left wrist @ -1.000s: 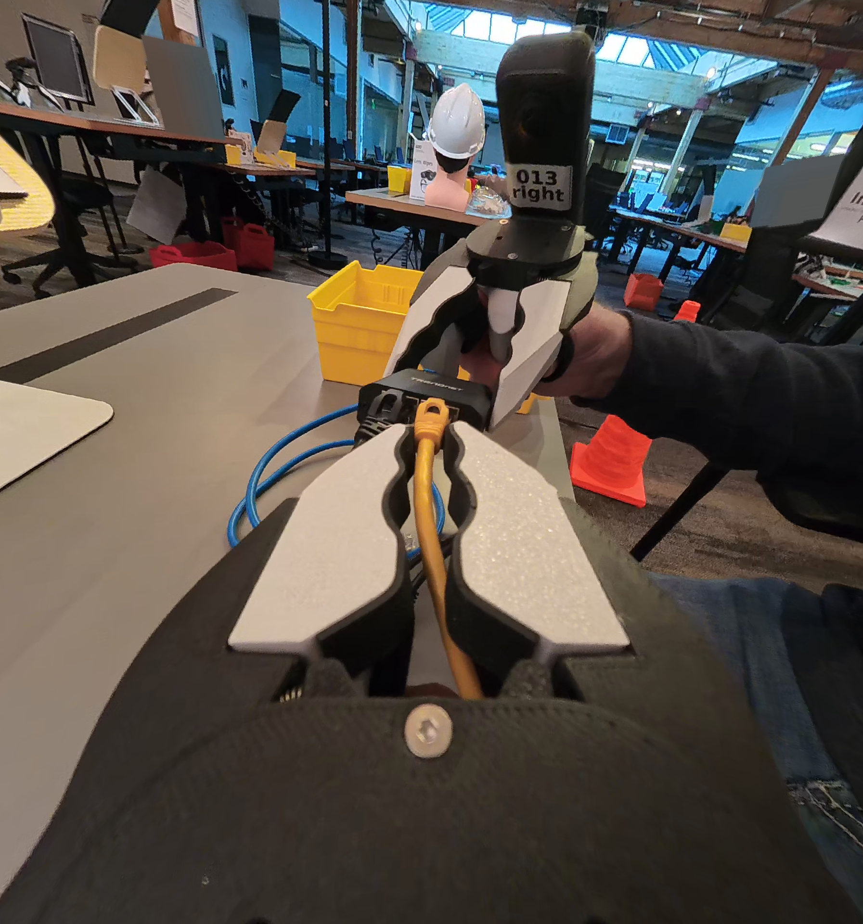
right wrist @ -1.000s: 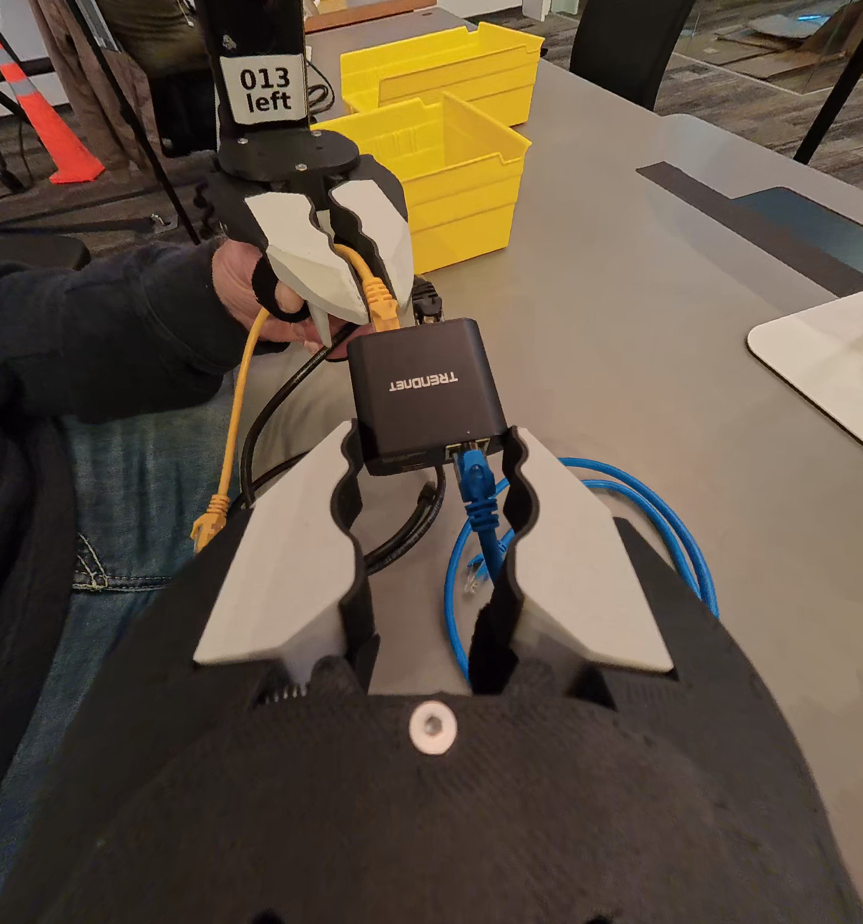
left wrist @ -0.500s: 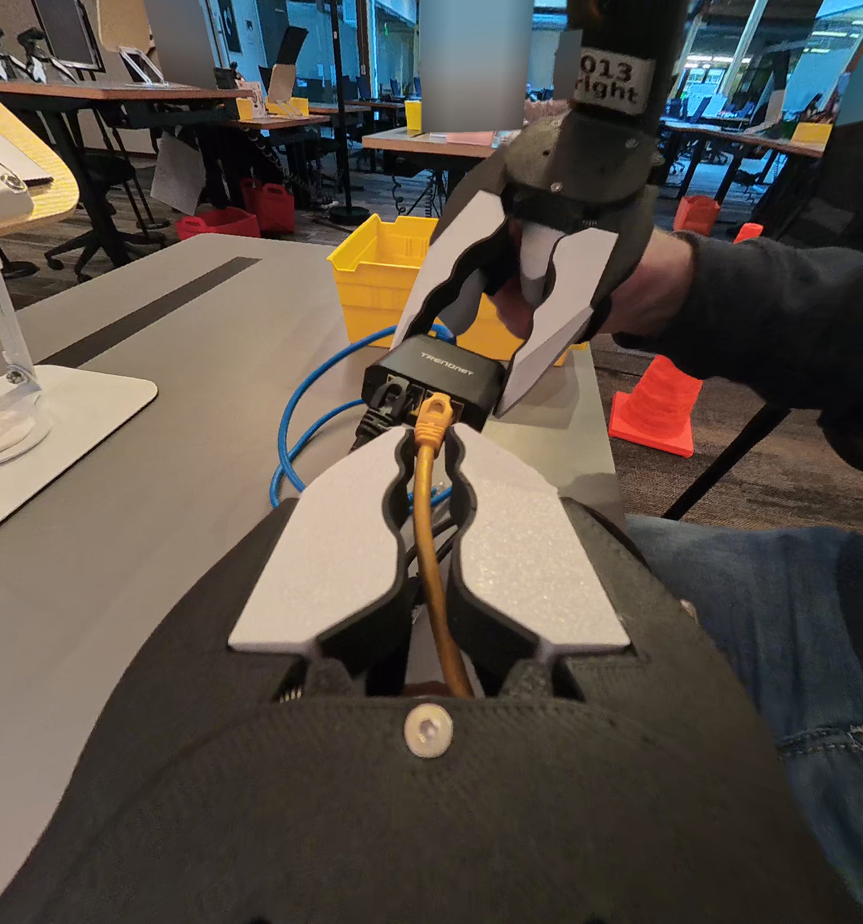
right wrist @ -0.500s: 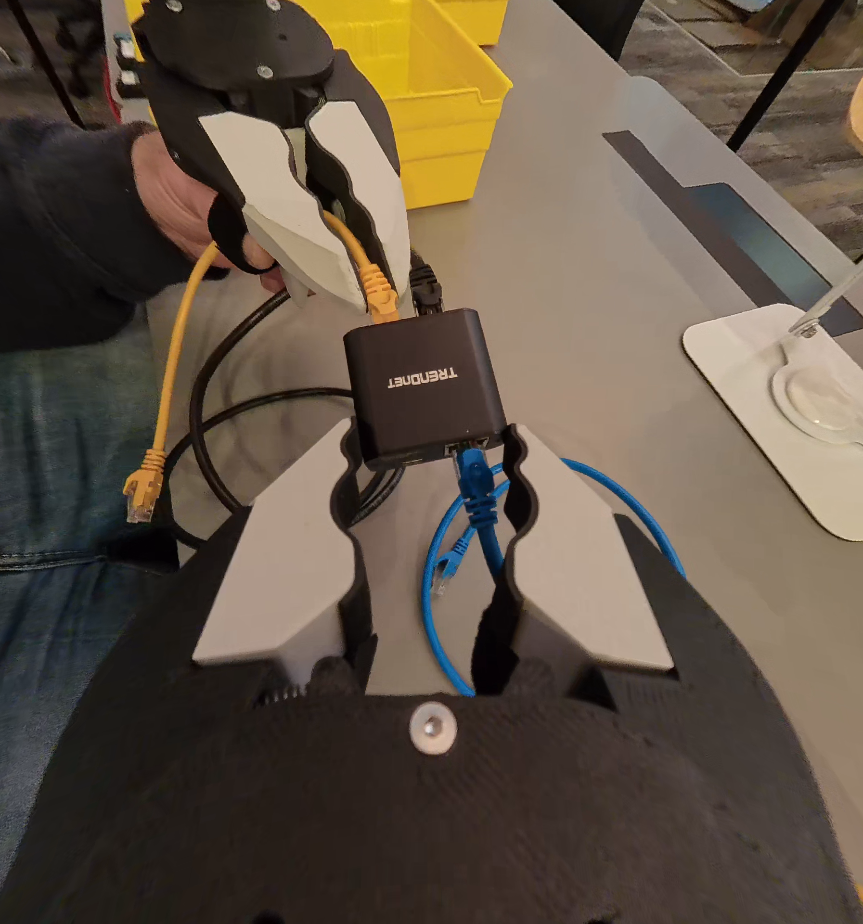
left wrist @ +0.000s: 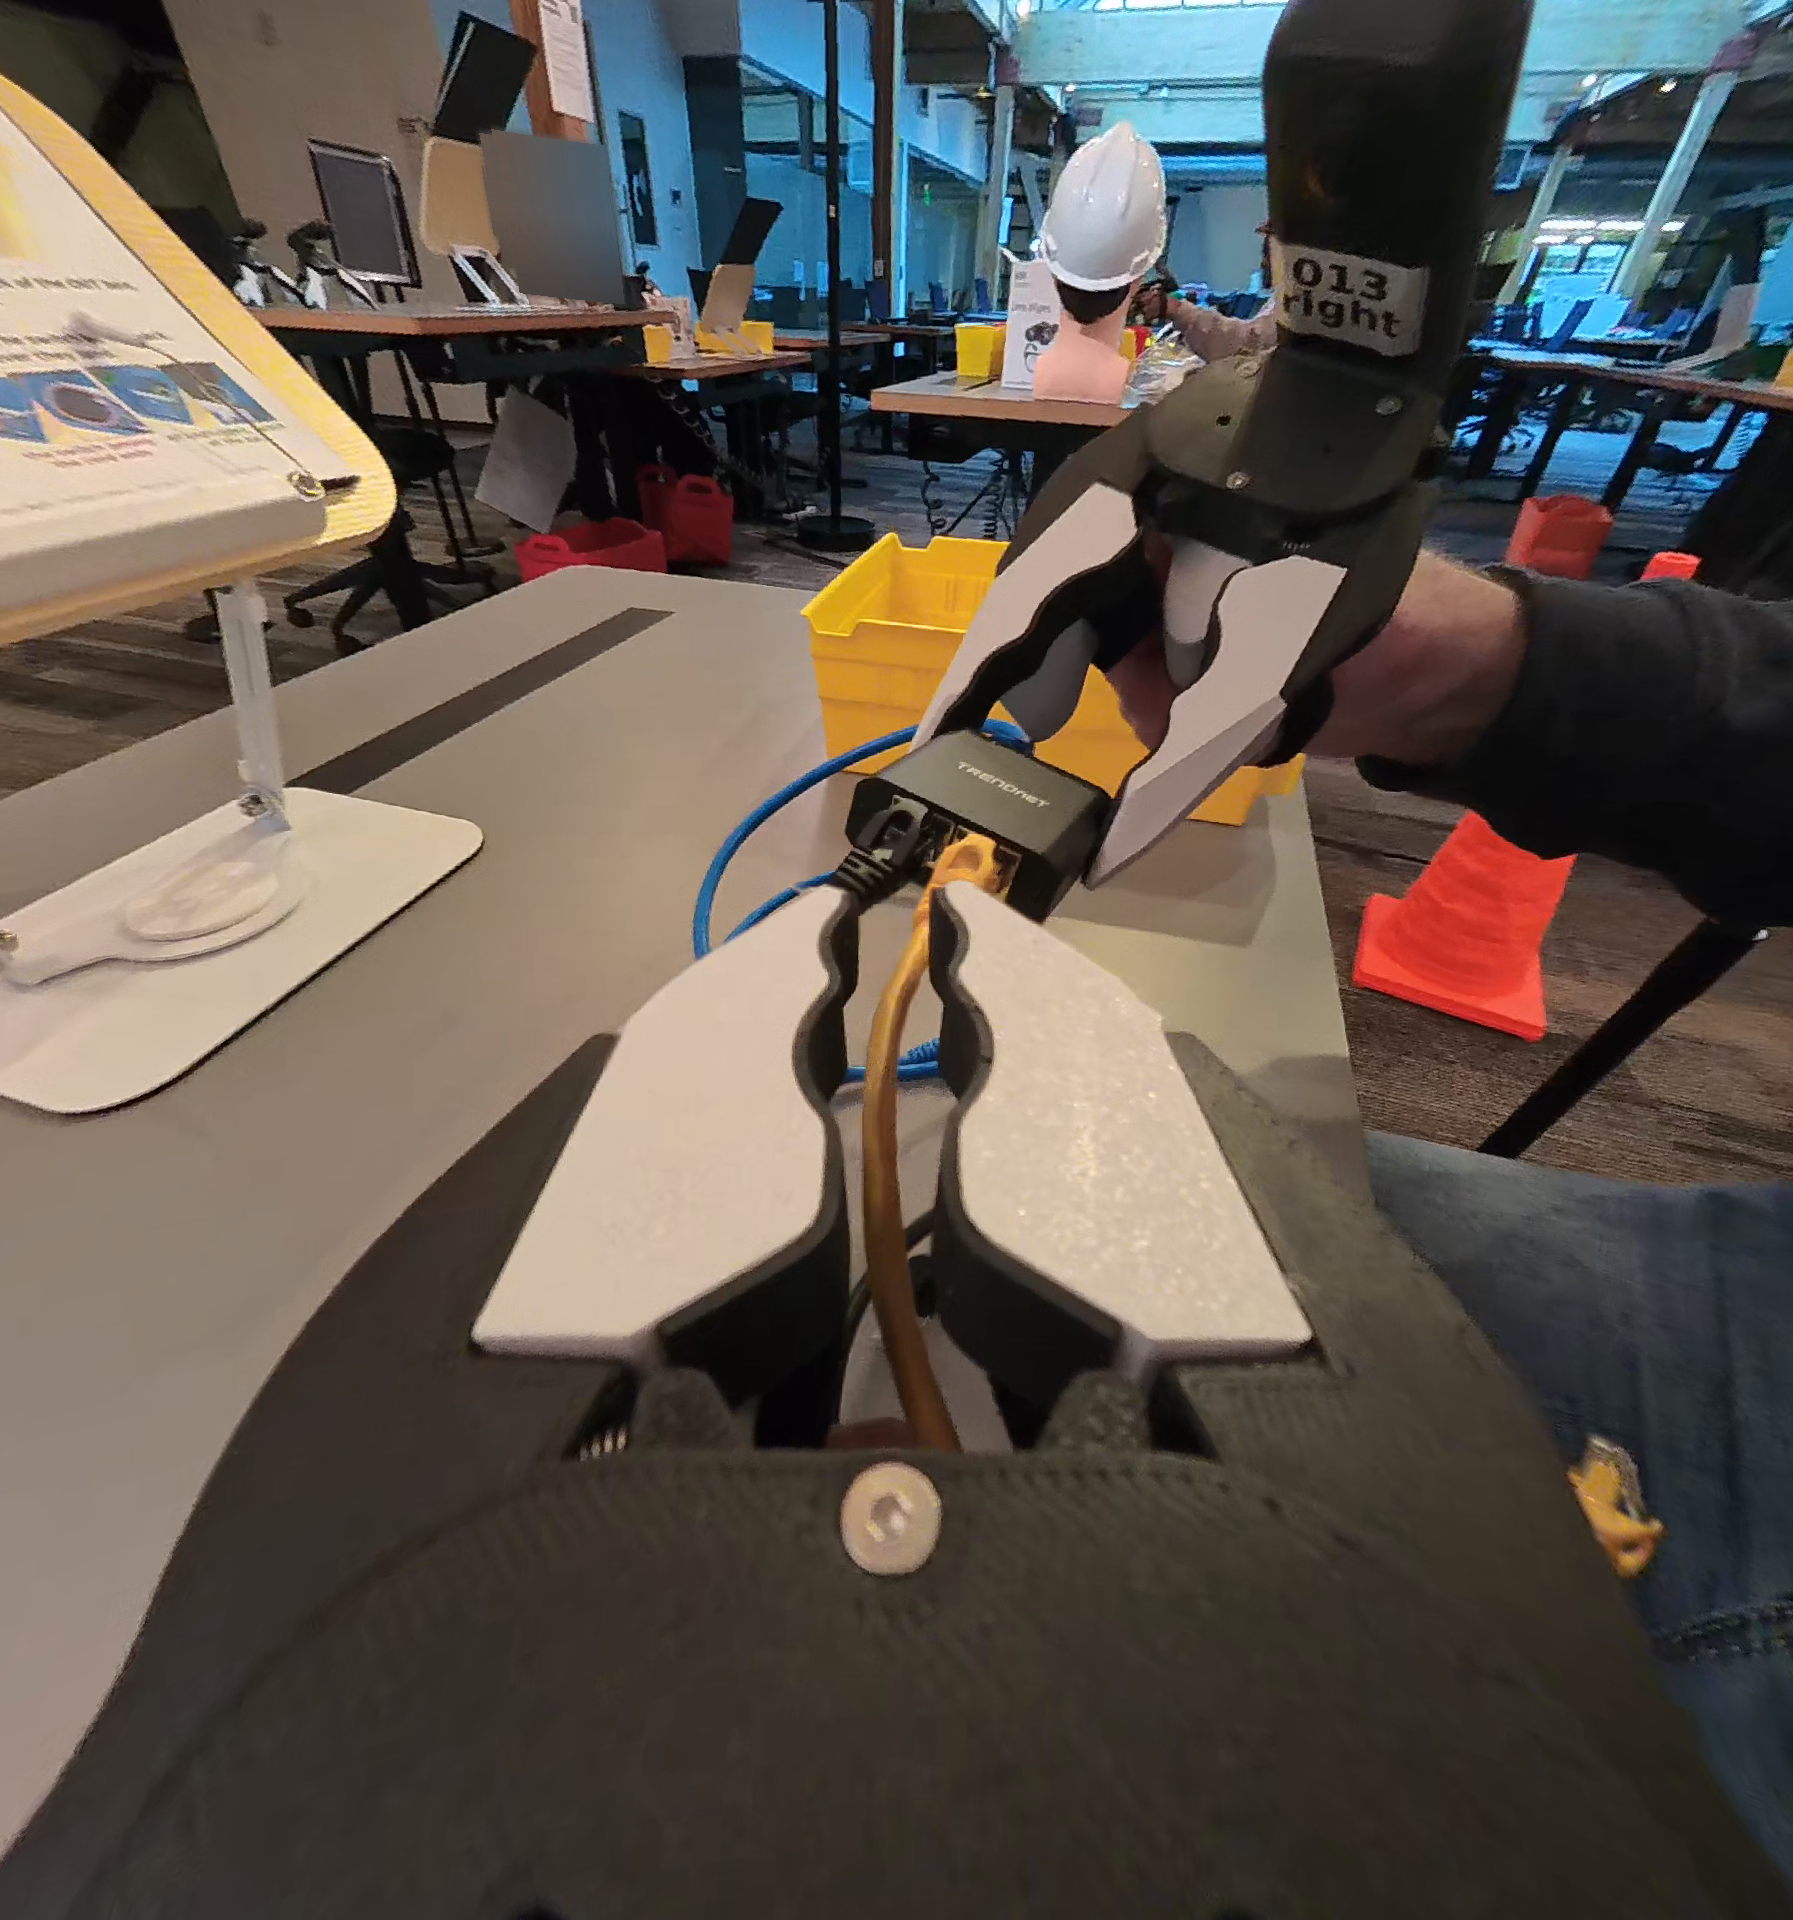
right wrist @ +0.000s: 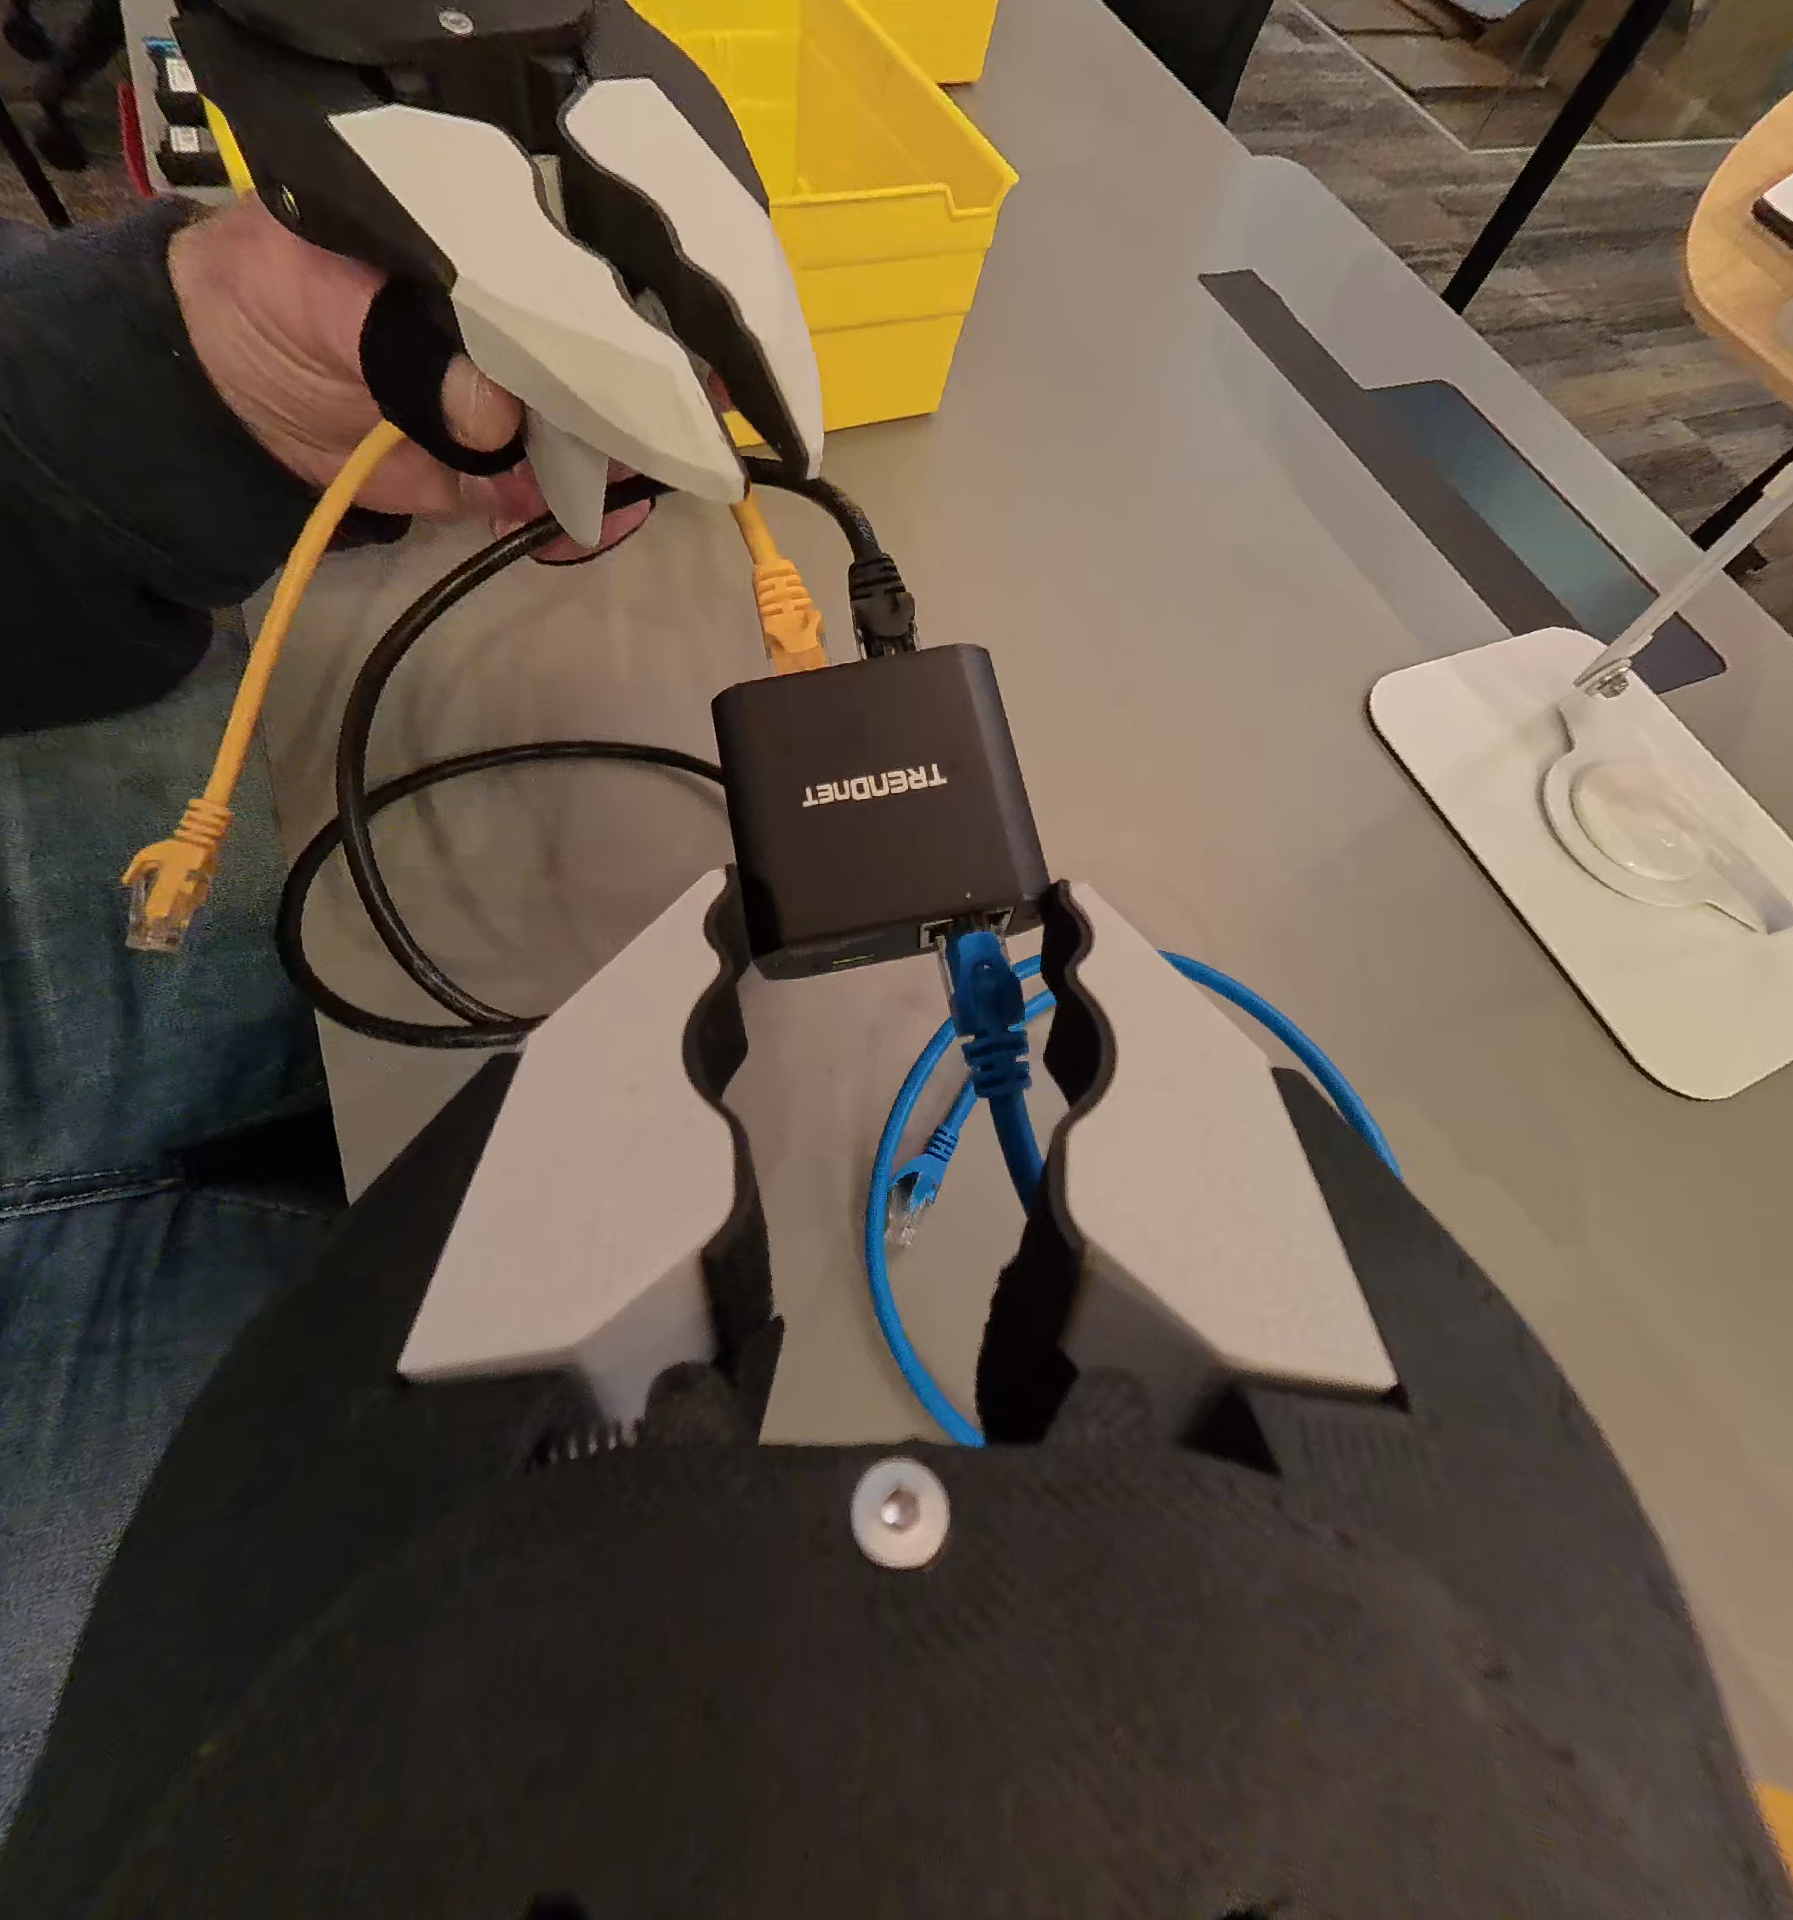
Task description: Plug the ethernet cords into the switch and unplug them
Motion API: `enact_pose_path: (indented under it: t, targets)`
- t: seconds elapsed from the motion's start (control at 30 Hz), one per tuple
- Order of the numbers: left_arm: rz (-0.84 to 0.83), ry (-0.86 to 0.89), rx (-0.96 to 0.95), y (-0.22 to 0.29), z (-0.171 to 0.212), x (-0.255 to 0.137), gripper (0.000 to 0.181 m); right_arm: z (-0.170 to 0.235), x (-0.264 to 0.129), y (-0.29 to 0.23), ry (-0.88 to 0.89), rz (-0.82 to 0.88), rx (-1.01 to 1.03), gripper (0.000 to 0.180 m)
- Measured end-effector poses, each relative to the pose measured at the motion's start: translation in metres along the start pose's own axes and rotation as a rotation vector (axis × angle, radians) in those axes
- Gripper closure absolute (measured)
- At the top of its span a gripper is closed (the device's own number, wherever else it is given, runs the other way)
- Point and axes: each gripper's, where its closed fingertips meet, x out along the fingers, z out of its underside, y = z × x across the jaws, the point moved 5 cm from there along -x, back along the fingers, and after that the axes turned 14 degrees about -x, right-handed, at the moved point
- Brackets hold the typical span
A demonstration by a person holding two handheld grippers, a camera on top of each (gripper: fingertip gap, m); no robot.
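A black switch [right wrist: 876,790] sits on the grey table [right wrist: 1183,520], near its edge. My right gripper [right wrist: 892,904] is shut on the switch's near end, one fingertip at each corner; it also shows in the left wrist view [left wrist: 1017,800]. My left gripper [left wrist: 892,904] is shut on a yellow cord [left wrist: 887,1091] just behind its plug [right wrist: 788,623], which sits in a port of the switch. A black cord [right wrist: 876,597] is plugged in beside it. A blue cord [right wrist: 985,987] is plugged into the opposite side. The yellow cord's free end [right wrist: 165,883] hangs over a person's lap.
Yellow bins [right wrist: 871,260] stand behind the switch. A white stand base [right wrist: 1557,862] with a tilted sign lies to one side. The blue cord's loose end [right wrist: 913,1195] lies coiled under my right gripper. An orange cone [left wrist: 1463,935] stands on the floor past the table edge. Tip to tip, the grippers are about 8 cm apart.
Both views have swung toward the sign stand, with the switch still between the right fingers. A short length of yellow cord now shows between the left fingertips and the plug.
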Motion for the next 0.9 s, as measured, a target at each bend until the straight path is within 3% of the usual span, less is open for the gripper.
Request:
enact_pose_path:
  t: [0.37,0.57,0.67,0.83,0.9]
  targets:
    - [-0.133,-0.046,0.026,-0.017,0.005,-0.015,0.161,0.019,-0.003,0.005,-0.061,0.061,-0.009,0.123]
    - [-0.164,-0.201,-0.048,-0.032,0.029,-0.003,0.125,0.012,0.003,-0.002,-0.084,0.075,-0.119,0.123]
    - [-0.099,-0.269,-0.068,-0.027,0.04,0.002,0.14,0.008,0.005,-0.004,-0.091,0.076,-0.156,0.123]
    - [-0.08,-0.224,-0.091,-0.029,0.037,0.0,0.171,0.005,0.007,-0.003,-0.102,0.105,-0.2,0.123]
    - [-0.071,-0.224,-0.091,-0.028,0.037,-0.001,0.172,0.006,0.008,-0.003,-0.151,0.121,-0.247,0.123]
